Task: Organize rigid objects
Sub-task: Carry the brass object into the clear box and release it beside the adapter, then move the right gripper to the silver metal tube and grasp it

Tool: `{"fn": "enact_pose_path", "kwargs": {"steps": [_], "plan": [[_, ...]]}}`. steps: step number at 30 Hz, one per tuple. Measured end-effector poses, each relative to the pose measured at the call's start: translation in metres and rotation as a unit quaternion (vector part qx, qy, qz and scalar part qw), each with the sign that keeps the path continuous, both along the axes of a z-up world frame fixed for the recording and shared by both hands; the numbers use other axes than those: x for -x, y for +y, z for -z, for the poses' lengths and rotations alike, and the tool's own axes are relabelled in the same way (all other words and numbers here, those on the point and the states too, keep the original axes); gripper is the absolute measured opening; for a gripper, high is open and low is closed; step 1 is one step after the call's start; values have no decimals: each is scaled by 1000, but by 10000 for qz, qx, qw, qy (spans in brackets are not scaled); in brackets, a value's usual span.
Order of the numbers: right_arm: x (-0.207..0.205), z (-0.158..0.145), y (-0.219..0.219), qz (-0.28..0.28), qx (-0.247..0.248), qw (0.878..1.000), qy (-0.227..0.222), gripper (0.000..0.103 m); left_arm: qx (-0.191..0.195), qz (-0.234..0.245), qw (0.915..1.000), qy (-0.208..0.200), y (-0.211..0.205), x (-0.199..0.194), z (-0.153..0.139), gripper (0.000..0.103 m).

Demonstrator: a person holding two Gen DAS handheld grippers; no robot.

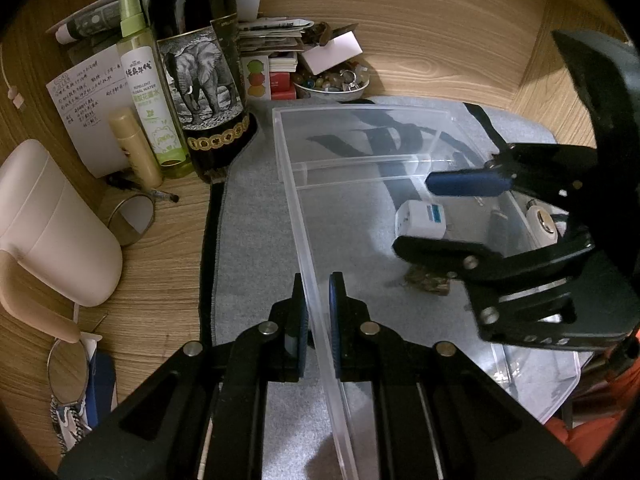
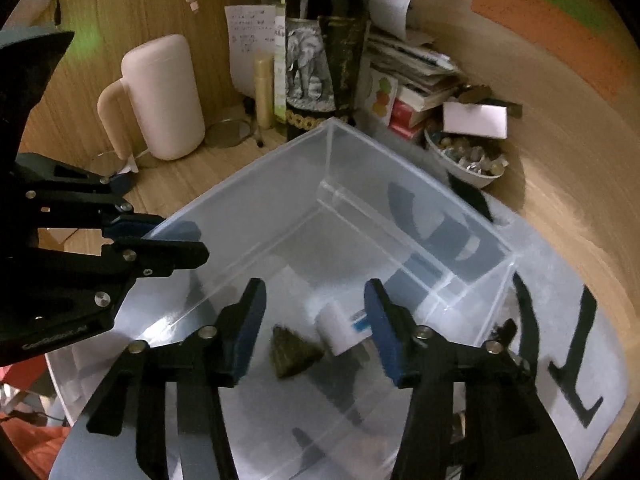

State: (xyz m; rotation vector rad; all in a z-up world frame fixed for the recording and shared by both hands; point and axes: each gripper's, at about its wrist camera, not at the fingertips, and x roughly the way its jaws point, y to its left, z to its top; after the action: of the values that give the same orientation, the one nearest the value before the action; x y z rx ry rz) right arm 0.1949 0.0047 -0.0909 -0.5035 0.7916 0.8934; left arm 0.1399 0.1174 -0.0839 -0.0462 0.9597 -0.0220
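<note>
The left gripper (image 1: 318,320) is pinched tight on the thin wall of the clear plastic box (image 1: 360,128); it should hold steady so the box can't slide. The right gripper (image 2: 316,328) hangs inside with its fingers apart, nothing between them. Under it lie a bumpy brown stone (image 2: 294,352) and a smooth white plug adapter (image 2: 340,326). Behind stands a shiny dark bottle (image 2: 324,40).

The clear bin (image 2: 400,216) stands on a mat (image 1: 256,216); inside it lie a plug adapter (image 1: 420,220) and a small lump (image 2: 294,352). Behind the bin stands a bottle (image 1: 200,80), a bowl (image 1: 332,84) to its right.
</note>
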Motion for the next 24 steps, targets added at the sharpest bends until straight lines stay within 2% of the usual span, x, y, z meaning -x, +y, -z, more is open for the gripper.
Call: {"fn": "enact_pose_path", "kwargs": {"steps": [3,7,17,24], "plan": [[0,-8,-6,61,-74,9999,-62,51,-2,2,10000,1,0,0,0,9],[-2,-21,-17,220,-206,9993,-231,59,-6,3,10000,-3,0,0,0,9],[-14,-59,-66,930,-466,9920,-719,63,-12,11,10000,-10,-2,-1,1,9],[-35,-69,-109,1616,-555,9820,-799,63,-18,11,10000,-10,-2,-1,1,9]]}}
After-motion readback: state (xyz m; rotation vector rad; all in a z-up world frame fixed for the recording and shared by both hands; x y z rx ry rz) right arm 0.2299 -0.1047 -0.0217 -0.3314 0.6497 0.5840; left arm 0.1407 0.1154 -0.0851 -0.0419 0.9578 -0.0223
